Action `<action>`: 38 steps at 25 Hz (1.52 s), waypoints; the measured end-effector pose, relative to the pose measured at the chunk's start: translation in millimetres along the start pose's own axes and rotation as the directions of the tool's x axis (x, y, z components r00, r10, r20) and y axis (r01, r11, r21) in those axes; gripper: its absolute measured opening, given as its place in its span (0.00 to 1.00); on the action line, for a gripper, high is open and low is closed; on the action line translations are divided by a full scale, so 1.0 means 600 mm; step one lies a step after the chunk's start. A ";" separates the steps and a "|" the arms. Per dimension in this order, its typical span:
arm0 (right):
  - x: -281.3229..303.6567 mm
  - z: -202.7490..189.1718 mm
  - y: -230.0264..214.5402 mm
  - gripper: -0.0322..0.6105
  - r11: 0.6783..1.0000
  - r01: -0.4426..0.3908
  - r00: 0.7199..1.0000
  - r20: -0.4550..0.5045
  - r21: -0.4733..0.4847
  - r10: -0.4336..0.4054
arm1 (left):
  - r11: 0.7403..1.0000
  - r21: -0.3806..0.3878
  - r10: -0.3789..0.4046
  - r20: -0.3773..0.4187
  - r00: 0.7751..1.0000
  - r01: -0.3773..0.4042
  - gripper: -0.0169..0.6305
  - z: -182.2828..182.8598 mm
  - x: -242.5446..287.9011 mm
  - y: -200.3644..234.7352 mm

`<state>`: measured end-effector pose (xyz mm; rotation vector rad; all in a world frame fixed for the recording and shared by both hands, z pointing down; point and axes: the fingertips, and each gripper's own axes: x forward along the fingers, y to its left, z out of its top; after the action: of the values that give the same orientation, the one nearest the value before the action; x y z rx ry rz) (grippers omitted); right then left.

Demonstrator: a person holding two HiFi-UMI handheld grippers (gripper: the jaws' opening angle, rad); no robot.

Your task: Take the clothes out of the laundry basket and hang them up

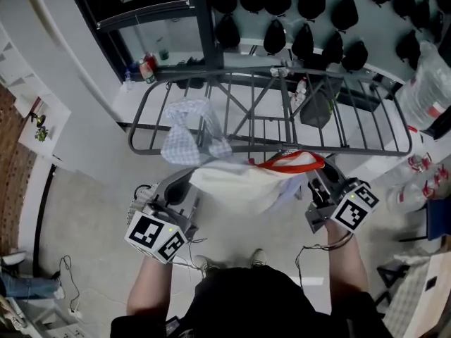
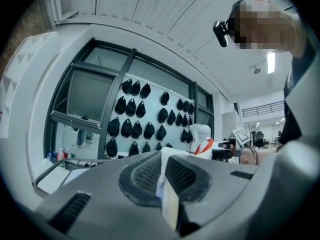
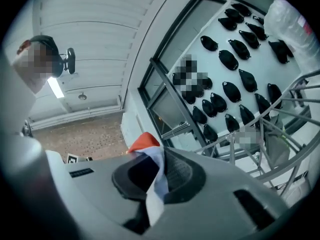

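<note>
A white garment [image 1: 239, 185] with a red-orange trim [image 1: 292, 164] is stretched between both grippers, just in front of the dark metal drying rack [image 1: 352, 148]. My left gripper [image 1: 182, 183] is shut on the garment's left edge. In the left gripper view a pale fold [image 2: 169, 204] is pinched between the pads of the left gripper [image 2: 162, 176]. My right gripper [image 1: 318, 178] is shut on the right edge by the trim. The right gripper view shows white and orange cloth [image 3: 152, 154] squeezed in the right gripper [image 3: 157, 173]. No laundry basket is in view.
A light checked cloth [image 1: 187, 132] hangs over the rack's left part, and a dark garment [image 1: 317, 108] hangs further right. Black objects [image 1: 310, 2] cover the wall behind. Clear plastic bags [image 1: 426, 83] stand at the right. Cables lie on the floor near my feet.
</note>
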<state>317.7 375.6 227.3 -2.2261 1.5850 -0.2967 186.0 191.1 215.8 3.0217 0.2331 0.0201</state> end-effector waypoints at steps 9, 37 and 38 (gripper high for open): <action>-0.082 0.072 -0.061 0.08 0.998 0.031 0.999 0.025 -0.054 -0.029 | 1.000 -0.005 0.009 0.014 1.000 -0.009 0.04 -0.014 0.093 -0.085; 0.078 0.255 -0.178 0.08 0.952 0.250 0.964 0.142 -0.175 -0.227 | 0.998 0.037 -0.062 0.050 0.997 0.060 0.04 0.066 0.344 0.038; 0.091 0.265 -0.181 0.08 0.950 0.254 0.962 0.151 -0.179 -0.229 | 0.997 0.033 -0.066 0.057 0.996 0.064 0.04 0.072 0.354 0.049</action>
<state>491.2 385.4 127.8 -2.5407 1.3247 -0.0612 401.0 190.0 177.3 3.0384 0.3293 -0.0781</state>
